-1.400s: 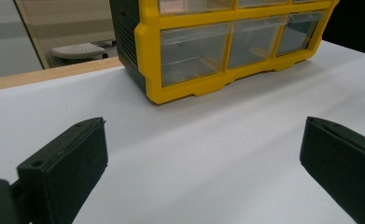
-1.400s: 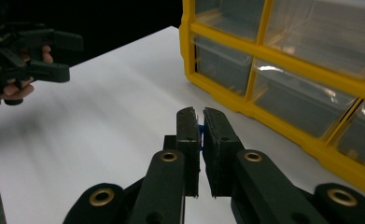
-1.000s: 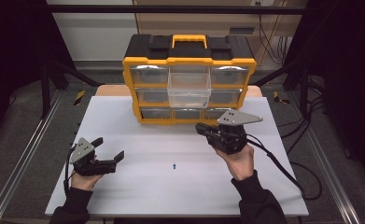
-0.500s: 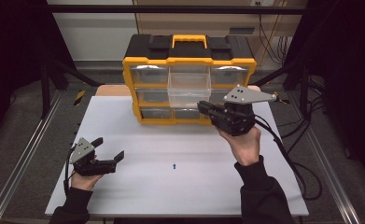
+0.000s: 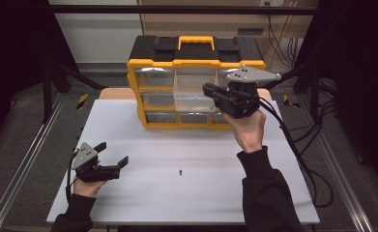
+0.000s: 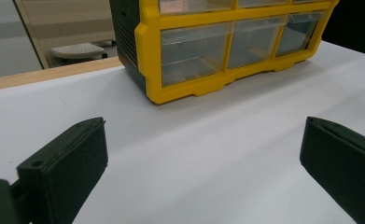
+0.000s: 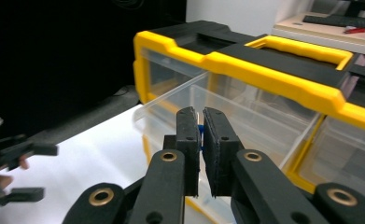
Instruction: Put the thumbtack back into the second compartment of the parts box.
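High view: the right gripper (image 5: 209, 90) is held beside the pulled-out clear drawer (image 5: 192, 94) of the yellow organizer (image 5: 196, 63); 1 small blue part (image 5: 181, 172) is left on the white table (image 5: 283, 193). Wide room lies around it.

Left gripper view: the jaws stand wide apart, nothing between them.

Right gripper view: a blue piece (image 7: 200, 132) is pinched between the closed jaws, just short of the drawer rim; dropping it in appears left.

Landmark: organizer (image 5: 196, 82), at table's (image 5: 143, 203) far edge
Open drawer (image 5: 192, 94): organizer's middle column, jutting forward
Small piece (image 5: 181, 172): on table, before organizer
Left gripper (image 5: 110, 163): before organizer, left
Right gripper (image 5: 209, 90): at open drawer, raised
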Motion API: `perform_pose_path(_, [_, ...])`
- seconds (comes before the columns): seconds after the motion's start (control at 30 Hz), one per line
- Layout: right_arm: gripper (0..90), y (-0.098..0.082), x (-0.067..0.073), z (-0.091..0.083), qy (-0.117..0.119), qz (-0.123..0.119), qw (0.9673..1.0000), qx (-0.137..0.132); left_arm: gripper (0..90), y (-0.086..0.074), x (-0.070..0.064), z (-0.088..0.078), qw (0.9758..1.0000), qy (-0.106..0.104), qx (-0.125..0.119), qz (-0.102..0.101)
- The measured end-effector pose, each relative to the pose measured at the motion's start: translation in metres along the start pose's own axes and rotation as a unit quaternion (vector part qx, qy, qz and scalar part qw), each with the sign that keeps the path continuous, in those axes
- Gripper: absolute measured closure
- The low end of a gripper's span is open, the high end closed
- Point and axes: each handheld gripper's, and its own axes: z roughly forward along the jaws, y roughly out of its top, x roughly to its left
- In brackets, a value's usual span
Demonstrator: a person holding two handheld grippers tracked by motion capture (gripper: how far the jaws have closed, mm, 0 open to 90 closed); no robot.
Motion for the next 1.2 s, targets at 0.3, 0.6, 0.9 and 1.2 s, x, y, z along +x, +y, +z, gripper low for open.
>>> perform_pose_path(0.3, [85.5,0.003,-0.017,0.023,-0.029,0.010,0.9992,0.027,0.5,0.000,0.000,0.000,1.0000,0.000,0.000,0.000])
perform_pose_path(0.6, [84.7,-0.002,-0.024,0.039,-0.048,0.000,0.9971,0.060,0.5,0.000,0.000,0.000,1.0000,-0.001,0.000,0.000])
perform_pose_path(0.9, [61.5,0.000,-0.021,0.030,-0.053,-0.009,0.9983,0.021,0.5,0.000,0.000,0.000,1.0000,0.000,0.000,0.000])
perform_pose_path(1.2, [11.7,-0.009,-0.004,0.006,-0.089,-0.015,0.9947,-0.051,0.5,0.000,0.000,0.000,1.0000,-0.002,0.002,0.002])
